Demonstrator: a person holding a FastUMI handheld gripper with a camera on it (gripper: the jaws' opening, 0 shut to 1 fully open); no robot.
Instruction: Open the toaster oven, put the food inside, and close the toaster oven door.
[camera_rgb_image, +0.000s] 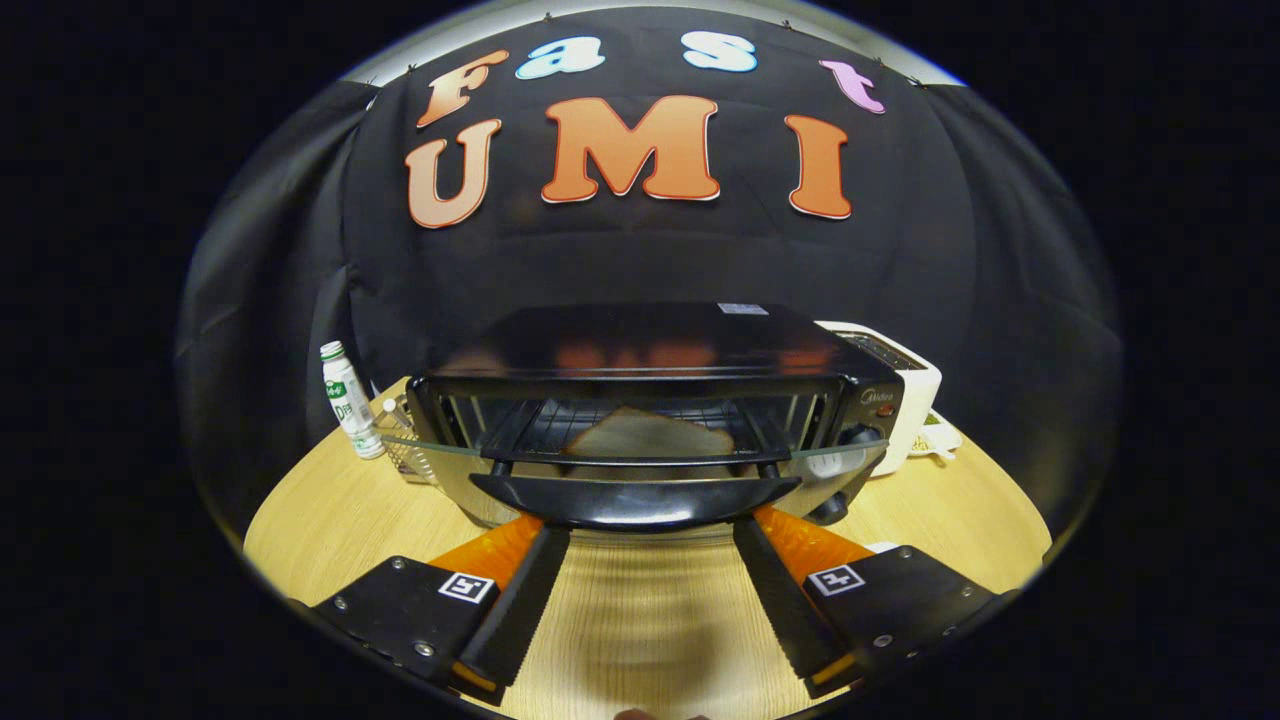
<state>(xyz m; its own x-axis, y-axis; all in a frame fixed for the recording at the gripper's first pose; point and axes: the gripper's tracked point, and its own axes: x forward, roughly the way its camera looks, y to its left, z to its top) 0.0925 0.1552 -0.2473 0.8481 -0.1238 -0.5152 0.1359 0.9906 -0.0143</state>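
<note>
A black toaster oven (660, 350) stands on the round wooden table (320, 510), straight ahead of me. Its glass door (630, 455) hangs partly open, nearly level, with the black door handle (635, 498) facing me. Inside, a slice of bread (650, 437) lies on the wire rack. My gripper (650, 530) is open, with its two fingers spread wide. The fingertips reach up under the handle from below, one near each end of it. Nothing sits between the fingers; whether they touch the handle I cannot tell.
A white bottle (350, 400) with a green label stands left of the oven, beside a small wire basket (405, 450). A white toaster (905, 385) and a white plate (938, 438) sit to the oven's right. Black cloth walls close the booth behind.
</note>
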